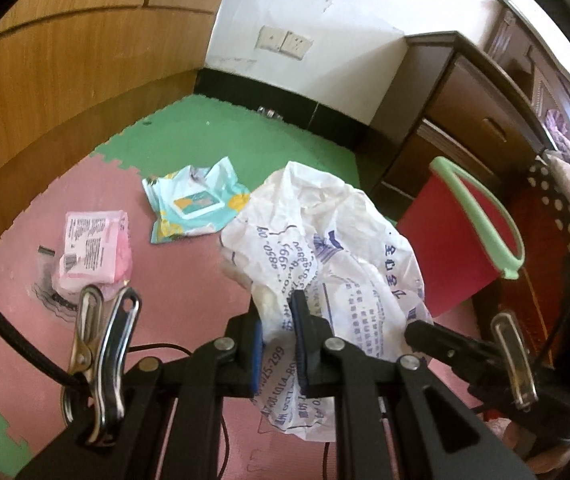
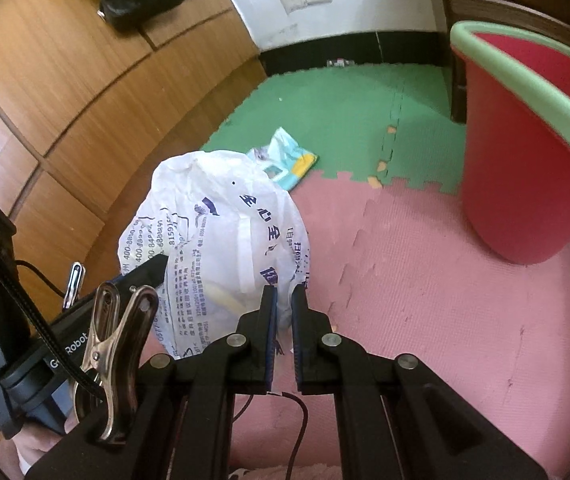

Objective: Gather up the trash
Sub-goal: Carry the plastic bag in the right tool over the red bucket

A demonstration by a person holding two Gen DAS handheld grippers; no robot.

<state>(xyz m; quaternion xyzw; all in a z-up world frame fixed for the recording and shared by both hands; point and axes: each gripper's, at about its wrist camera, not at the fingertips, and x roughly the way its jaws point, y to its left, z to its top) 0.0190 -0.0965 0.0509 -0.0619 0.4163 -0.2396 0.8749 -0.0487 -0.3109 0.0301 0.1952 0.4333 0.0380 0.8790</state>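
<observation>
Between my two sets of tongs hangs the white plastic bag (image 1: 325, 248), printed with blue text, crumpled and bulging above the pink foam floor mat (image 1: 189, 280). My left tongs (image 1: 281, 344) are closed on a fold of the bag's lower edge, the blue pads pressing the film from both sides. My right tongs (image 2: 283, 332) stand closed to a narrow slot with a bit of the same bag pinched between the pads; their black tip also shows in the left wrist view touching the bag's right side.

To the right of the bag stands the red bin (image 2: 525, 168) with its pale green rim, upright on the mat and near the bag but apart from it; what I can see of its inside shows only red wall, and the bottom is hidden.

Beyond the bag, on the seam of pink and green mat, lies a teal wet-wipes packet (image 1: 197, 204), flat and crumpled. Left of it, on the pink mat, lies a pink packet (image 1: 93, 248) with a barcode label, well apart from both tongs.
</observation>
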